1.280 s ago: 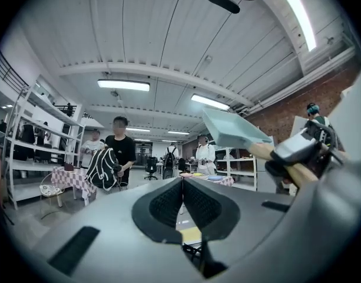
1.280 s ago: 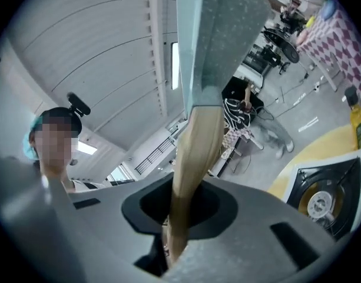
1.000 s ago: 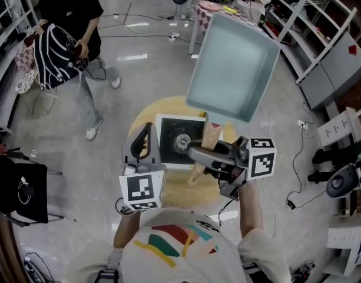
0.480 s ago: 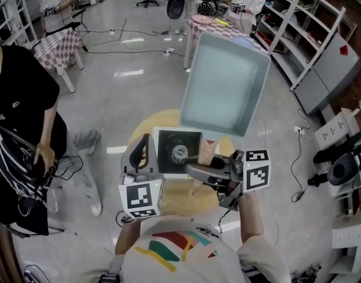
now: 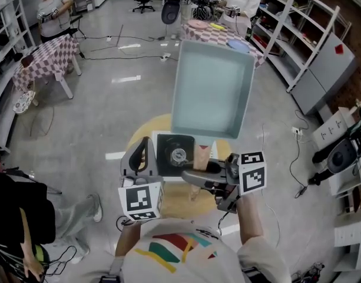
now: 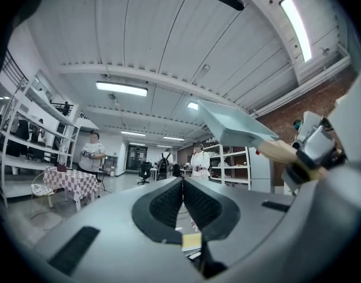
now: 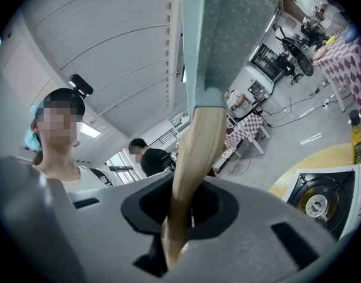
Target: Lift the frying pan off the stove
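Pan is gripped by its handle in right tongs, left tongs closed empty; twisting loose over stove is risked.

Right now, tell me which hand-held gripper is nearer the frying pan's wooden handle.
Right. The right hand-held gripper is clamped on the wooden handle; the left hand-held gripper, shut, sits apart to its left.

Bright, even light falls from ceiling strip lamps; pale glare streaks the polished floor at upper left. Both gripper views bow strongly, with black corners and soft foreground.
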### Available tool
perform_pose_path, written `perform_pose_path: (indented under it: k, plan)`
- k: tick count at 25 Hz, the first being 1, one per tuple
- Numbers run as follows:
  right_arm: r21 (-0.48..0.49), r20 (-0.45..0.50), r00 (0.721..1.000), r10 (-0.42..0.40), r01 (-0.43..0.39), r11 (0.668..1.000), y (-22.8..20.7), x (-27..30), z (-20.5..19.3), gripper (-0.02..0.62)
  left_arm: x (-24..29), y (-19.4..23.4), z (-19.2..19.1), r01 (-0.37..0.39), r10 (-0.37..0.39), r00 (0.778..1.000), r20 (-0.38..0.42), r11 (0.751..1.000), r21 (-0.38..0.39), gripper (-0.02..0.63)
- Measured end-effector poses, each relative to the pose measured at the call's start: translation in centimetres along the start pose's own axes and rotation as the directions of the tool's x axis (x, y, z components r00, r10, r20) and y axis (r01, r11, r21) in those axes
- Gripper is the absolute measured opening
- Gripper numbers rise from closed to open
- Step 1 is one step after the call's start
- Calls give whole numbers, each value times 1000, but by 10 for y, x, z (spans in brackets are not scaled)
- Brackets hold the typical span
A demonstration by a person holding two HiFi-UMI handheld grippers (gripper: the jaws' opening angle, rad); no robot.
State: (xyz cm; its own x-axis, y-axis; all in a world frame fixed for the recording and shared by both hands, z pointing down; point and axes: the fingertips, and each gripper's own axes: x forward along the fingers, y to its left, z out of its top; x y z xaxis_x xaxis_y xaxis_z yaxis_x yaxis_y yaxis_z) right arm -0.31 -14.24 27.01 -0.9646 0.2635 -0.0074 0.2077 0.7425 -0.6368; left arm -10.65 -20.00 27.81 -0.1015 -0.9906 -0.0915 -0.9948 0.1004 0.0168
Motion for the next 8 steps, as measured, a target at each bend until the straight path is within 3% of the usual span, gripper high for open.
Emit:
perform_pose_path:
  k: [8]
  plan:
    - [2, -2, 1000, 3, -3, 1000, -1, 1, -1, 43, 0, 1, 2, 2, -2, 1000, 7, 1000, 4, 5]
